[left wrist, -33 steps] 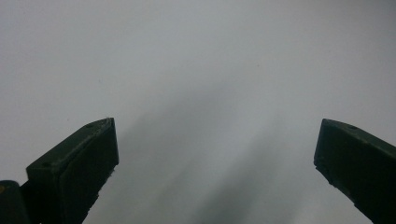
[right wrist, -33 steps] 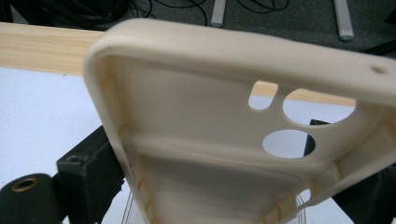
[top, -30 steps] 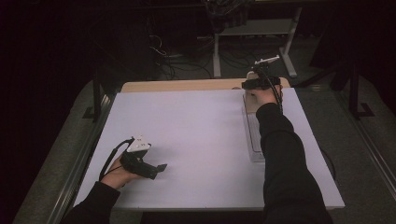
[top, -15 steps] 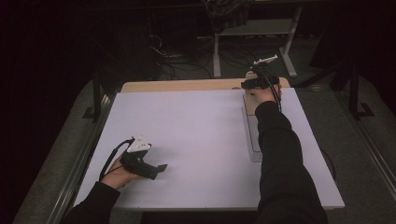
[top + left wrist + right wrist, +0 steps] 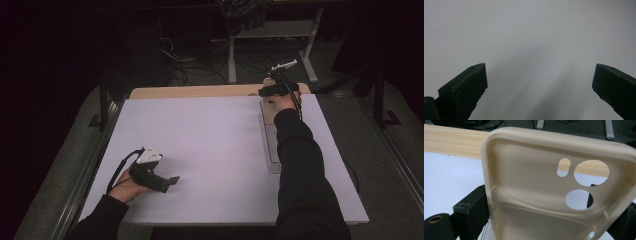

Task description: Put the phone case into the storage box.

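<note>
A beige phone case [image 5: 529, 182] stands between the jaws of my right gripper [image 5: 552, 205], inner side toward the camera, with camera cut-outs at its upper right. The jaws press on its two long edges. In the high view the right gripper [image 5: 266, 92] is at the far right of the white table top [image 5: 210, 145], with the case [image 5: 268, 113] reaching toward me from it. My left gripper [image 5: 172, 181] rests near the front left, jaws wide apart. Between the left gripper's [image 5: 539, 77] jaws there is just bare white surface.
A long flat grey piece [image 5: 271, 150] lies along the table's right side, partly under the right forearm. A wooden strip [image 5: 200, 91] runs along the far edge. Beyond it are cables and a metal stand [image 5: 272, 35] on the dark floor.
The right forearm has shifted slightly to the left. Both grippers stay in about the same places.
</note>
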`<action>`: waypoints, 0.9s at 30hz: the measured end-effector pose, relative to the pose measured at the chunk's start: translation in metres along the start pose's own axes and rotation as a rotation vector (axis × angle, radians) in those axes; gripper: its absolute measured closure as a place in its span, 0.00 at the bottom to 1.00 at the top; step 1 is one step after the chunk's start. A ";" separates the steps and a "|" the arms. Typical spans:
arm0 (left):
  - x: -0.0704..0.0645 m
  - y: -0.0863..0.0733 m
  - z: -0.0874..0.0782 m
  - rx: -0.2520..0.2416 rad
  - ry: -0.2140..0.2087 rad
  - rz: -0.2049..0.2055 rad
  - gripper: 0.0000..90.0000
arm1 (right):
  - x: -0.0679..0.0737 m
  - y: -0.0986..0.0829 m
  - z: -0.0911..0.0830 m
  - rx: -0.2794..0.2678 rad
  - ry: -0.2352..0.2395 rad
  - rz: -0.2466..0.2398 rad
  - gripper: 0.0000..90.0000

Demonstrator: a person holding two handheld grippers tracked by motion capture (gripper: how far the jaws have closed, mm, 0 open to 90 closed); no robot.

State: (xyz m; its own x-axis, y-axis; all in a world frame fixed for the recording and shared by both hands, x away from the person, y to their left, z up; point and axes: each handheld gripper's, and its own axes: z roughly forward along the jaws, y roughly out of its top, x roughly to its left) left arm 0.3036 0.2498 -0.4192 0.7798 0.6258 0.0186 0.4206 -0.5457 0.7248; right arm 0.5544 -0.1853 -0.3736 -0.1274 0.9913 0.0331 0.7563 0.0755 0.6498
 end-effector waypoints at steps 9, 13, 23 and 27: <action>-0.001 0.000 0.001 0.002 -0.001 0.004 0.00 | 0.000 -0.001 0.001 0.012 0.017 0.001 0.07; -0.002 0.000 0.001 -0.004 -0.003 -0.005 0.00 | 0.000 -0.001 0.001 0.019 0.022 0.014 0.07; -0.002 0.000 0.000 -0.004 -0.004 -0.006 0.00 | -0.001 -0.002 0.002 0.032 0.038 0.011 0.07; -0.002 0.000 0.001 -0.003 -0.005 -0.007 0.00 | -0.001 -0.002 0.002 0.038 0.043 0.015 0.07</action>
State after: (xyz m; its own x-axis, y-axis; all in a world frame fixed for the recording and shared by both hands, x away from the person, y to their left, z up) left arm 0.3021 0.2478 -0.4195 0.7789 0.6271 0.0100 0.4250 -0.5396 0.7268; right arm 0.5545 -0.1859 -0.3767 -0.1428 0.9869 0.0753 0.7818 0.0658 0.6201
